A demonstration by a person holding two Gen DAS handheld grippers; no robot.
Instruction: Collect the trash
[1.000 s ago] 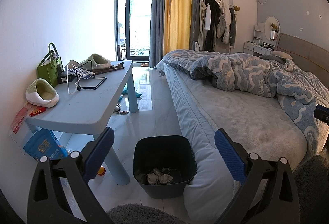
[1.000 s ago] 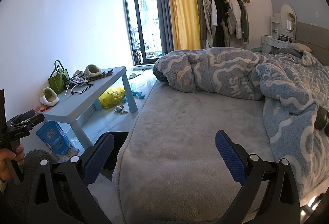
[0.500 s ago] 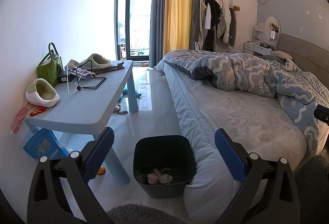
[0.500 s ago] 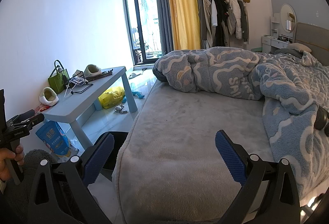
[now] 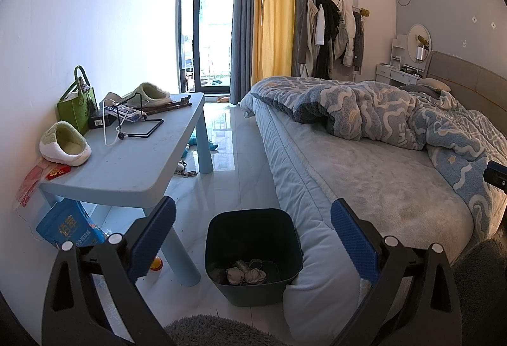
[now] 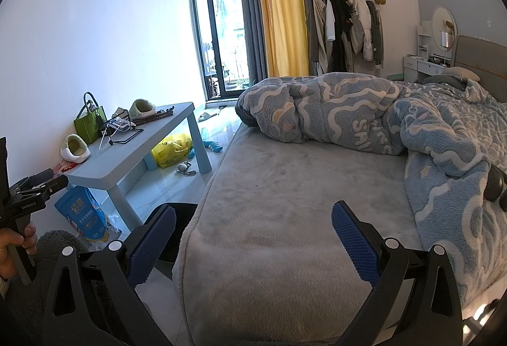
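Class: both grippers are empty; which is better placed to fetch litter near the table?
Left. The left gripper, open, faces the table and bin; the right gripper faces the bed.

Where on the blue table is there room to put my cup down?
The near end of the table is bare, between the slipper and the front edge. The far end is crowded: green bag, wire stand, another slipper and sticks.

Glossy tiled floor [image 5: 234, 168]; matt plastic bin [image 5: 253, 238]; fluffy fleece blanket [image 6: 364, 117]; smooth plastic table [image 5: 133, 162].
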